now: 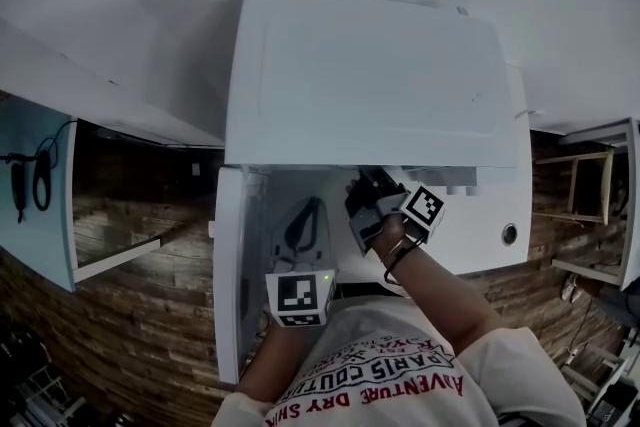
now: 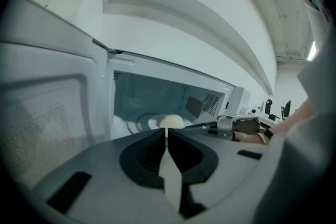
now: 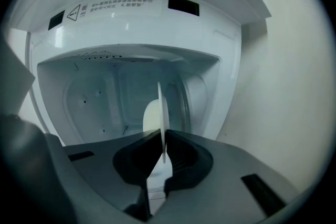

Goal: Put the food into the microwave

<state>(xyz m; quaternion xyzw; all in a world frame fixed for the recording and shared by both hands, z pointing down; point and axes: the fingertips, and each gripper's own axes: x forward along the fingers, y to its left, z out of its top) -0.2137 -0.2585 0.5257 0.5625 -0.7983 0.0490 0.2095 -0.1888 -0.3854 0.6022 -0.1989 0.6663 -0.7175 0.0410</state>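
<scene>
The white microwave (image 1: 370,85) stands with its door (image 1: 228,285) swung open to the left. My right gripper (image 1: 362,193) reaches into the cavity, shut on the rim of a white plate (image 3: 160,107) that shows edge-on in the right gripper view. A pale round bun (image 3: 150,117) lies on that plate. In the left gripper view the bun (image 2: 171,122) and plate (image 2: 144,122) are inside the cavity, with the right gripper (image 2: 202,125) coming in from the right. My left gripper (image 2: 166,132) is shut with nothing in it, in front of the opening beside the door.
The door's inner face (image 2: 47,113) fills the left of the left gripper view. A warning label (image 3: 113,5) sits above the cavity. A wooden stool (image 1: 585,185) stands at the right, a blue panel (image 1: 30,205) with black items at the left, over a wooden floor.
</scene>
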